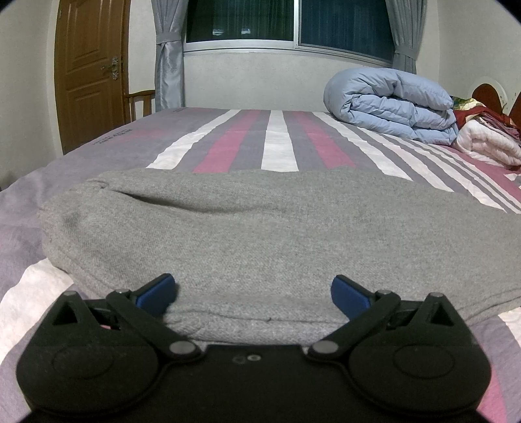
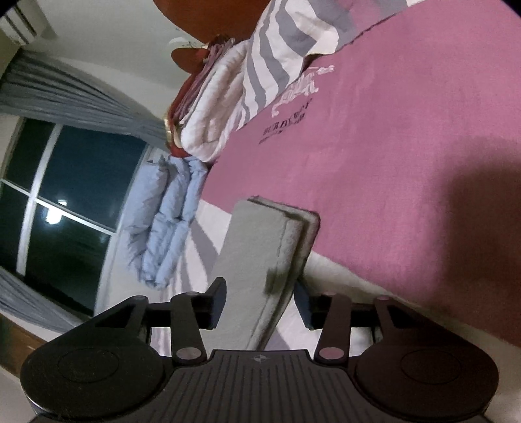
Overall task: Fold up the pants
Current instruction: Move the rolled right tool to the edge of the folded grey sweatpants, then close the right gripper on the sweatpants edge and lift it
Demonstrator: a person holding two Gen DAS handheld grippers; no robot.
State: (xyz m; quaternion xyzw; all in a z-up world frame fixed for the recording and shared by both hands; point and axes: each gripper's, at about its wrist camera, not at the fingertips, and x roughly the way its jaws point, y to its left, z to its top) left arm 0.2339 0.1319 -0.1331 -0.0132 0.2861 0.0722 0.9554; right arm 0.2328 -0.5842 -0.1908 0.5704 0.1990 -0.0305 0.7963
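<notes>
Left wrist view, left to right: brown wooden panel door far ahead-left of left tool; grey tied curtain beside dark aluminium-framed window; purple, pink and white striped bed sheet stretching ahead; rolled light-blue quilted duvet far ahead-right, with white and red folded blankets just right of it. Grey knit folded pants lying flat on bed directly ahead of left tool, near edge reaching in between blue-padded fingers. Left tool jaws wide apart, pads either side of fabric edge, not pinching.

Right wrist view, camera rolled sideways: window left, light-blue duvet ahead-left, blanket stack beyond. Folded grey pants seen edge-on, layered end pointing away, running back between fingers of right tool. Jaws apart, small gap showing on right side of fabric, left pad close to or touching it. Pink sheet panel with printed logo to right.
</notes>
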